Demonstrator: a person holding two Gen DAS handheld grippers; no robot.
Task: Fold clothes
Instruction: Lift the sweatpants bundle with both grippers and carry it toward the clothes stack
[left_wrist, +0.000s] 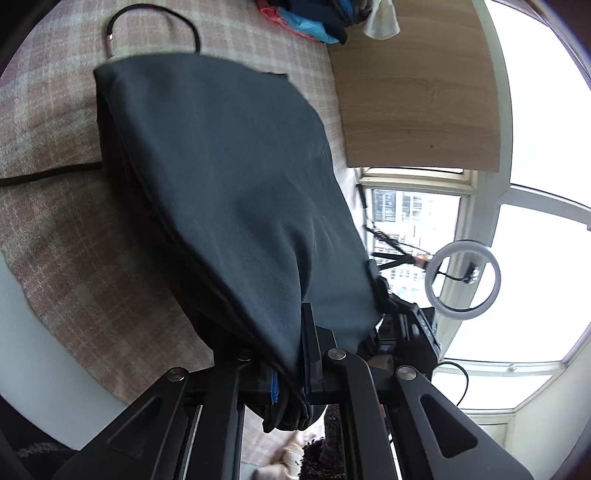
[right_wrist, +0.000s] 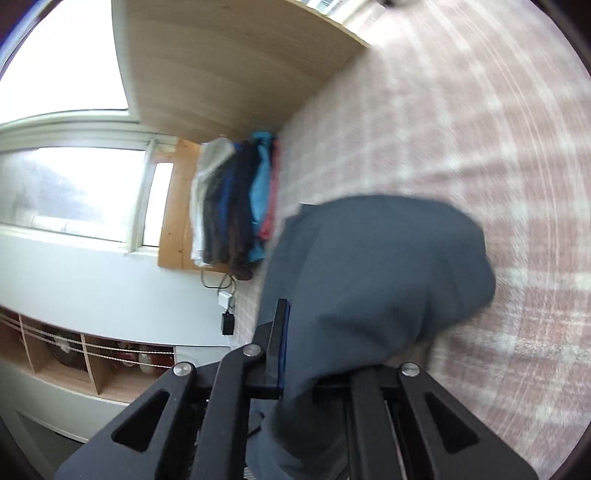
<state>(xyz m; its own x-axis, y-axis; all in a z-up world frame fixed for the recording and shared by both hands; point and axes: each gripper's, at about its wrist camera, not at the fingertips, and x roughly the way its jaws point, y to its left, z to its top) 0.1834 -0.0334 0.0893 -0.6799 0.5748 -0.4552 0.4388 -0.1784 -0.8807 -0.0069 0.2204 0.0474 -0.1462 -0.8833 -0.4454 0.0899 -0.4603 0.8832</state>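
A dark grey garment (left_wrist: 229, 177) hangs from my left gripper (left_wrist: 291, 365), which is shut on its edge, and drapes down onto the pink plaid bed cover (left_wrist: 66, 236). In the right wrist view the same garment (right_wrist: 373, 266) is bunched over my right gripper (right_wrist: 295, 354), which is shut on it; its right finger is hidden under the cloth. The right gripper also shows in the left wrist view (left_wrist: 406, 332), past the garment's right edge. The right wrist view is motion-blurred.
A stack of folded clothes (right_wrist: 236, 199) lies at the head of the bed against a wooden headboard (right_wrist: 229, 62); it also shows in the left wrist view (left_wrist: 314, 18). A black cable (left_wrist: 155, 18) lies on the bed. A ring light (left_wrist: 463, 273) and windows stand beyond.
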